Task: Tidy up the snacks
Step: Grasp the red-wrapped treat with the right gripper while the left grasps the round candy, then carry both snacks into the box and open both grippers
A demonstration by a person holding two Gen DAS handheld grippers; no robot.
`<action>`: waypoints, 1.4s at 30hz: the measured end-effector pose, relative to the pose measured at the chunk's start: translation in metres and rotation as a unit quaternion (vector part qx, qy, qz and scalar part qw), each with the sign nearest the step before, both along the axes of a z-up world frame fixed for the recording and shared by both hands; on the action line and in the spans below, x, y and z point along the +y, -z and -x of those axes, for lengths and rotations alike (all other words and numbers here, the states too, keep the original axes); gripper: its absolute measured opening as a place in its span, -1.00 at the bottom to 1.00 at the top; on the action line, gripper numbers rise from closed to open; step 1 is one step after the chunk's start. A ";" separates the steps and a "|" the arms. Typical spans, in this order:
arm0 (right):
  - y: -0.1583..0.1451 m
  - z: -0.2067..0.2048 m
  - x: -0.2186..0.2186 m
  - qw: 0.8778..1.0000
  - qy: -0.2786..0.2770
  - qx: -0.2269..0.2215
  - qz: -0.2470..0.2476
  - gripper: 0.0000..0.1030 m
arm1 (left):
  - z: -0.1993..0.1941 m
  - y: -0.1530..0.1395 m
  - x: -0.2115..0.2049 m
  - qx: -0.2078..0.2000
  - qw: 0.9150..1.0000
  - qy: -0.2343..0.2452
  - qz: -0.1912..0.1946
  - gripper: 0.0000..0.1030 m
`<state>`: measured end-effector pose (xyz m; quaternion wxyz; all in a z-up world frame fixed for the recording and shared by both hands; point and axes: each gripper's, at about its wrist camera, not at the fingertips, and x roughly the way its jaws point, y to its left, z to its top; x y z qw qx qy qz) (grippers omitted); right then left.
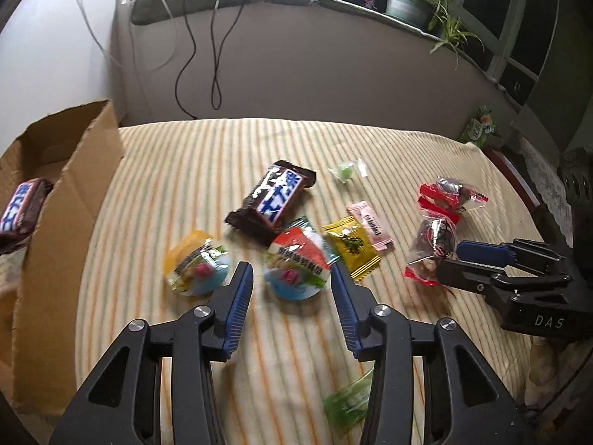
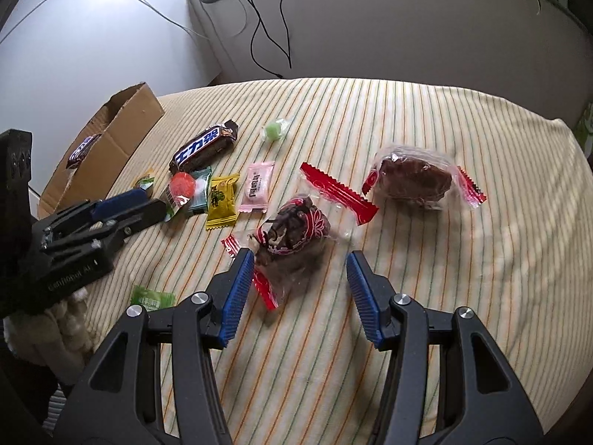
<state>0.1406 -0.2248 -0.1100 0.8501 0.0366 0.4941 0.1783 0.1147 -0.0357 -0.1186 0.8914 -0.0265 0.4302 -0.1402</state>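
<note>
Snacks lay scattered beside the cardboard box [image 1: 70,200].
Left gripper [image 1: 292,278] and right gripper [image 2: 300,259] both had fingers apart, clamping nothing.

Wrapped snacks lie flat and scattered on the striped surface [image 2: 426,148]: a brown chocolate bar [image 2: 204,147], a yellow sachet [image 2: 221,201] touching a pink one [image 2: 256,186], and two clear red-edged packs [image 2: 296,237] [image 2: 418,178] holding dark contents. A second chocolate bar [image 1: 22,215] lies inside the open cardboard box [image 1: 74,200] at the left.

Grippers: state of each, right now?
Left gripper: open, holding nothing, fingers either side of a red-and-white snack packet.
Right gripper: open, holding nothing, over a clear-wrapped dark snack.
</note>
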 end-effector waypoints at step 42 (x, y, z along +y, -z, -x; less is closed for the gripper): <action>-0.008 -0.012 0.021 1.000 -0.010 -0.006 0.022 -0.33 | -0.001 0.000 0.014 -0.010 1.000 -0.006 -0.005 -0.30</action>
